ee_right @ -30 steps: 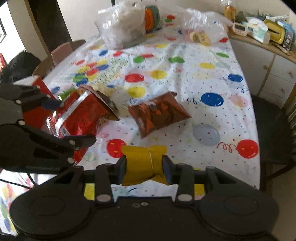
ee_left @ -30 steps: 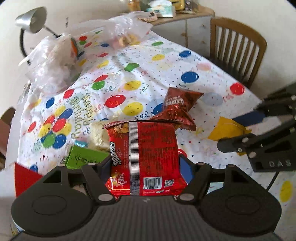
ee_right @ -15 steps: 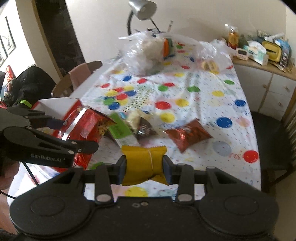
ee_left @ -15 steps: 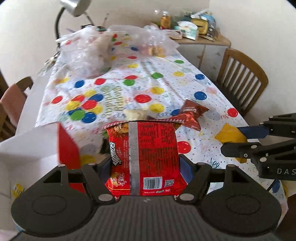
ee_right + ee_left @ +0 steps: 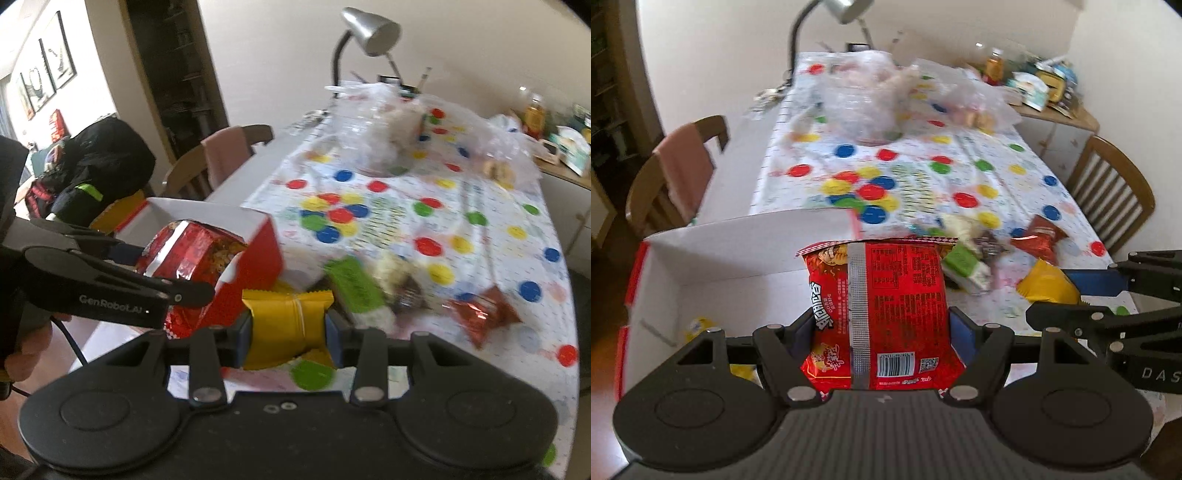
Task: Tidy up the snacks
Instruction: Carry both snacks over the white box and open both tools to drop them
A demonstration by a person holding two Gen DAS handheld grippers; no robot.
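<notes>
Closest to me, my left gripper (image 5: 882, 332) is clamped on the big red snack bag (image 5: 879, 314), which hangs just over the near edge of the white box (image 5: 746, 254) with red sides. My right gripper (image 5: 290, 328) is squeezed tight on a small yellow packet (image 5: 286, 321), held off the spotted tablecloth (image 5: 480, 221). Just past that, a green packet (image 5: 351, 284), a pale one and a red-brown bag (image 5: 480, 314) lie loose on the cloth. Farther back sit clear plastic bags (image 5: 864, 99) and a lamp (image 5: 369, 26).

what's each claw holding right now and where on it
Left claw grips the red noodle packet by its lower sides; right claw pinches the yellow packet across its middle.
</notes>
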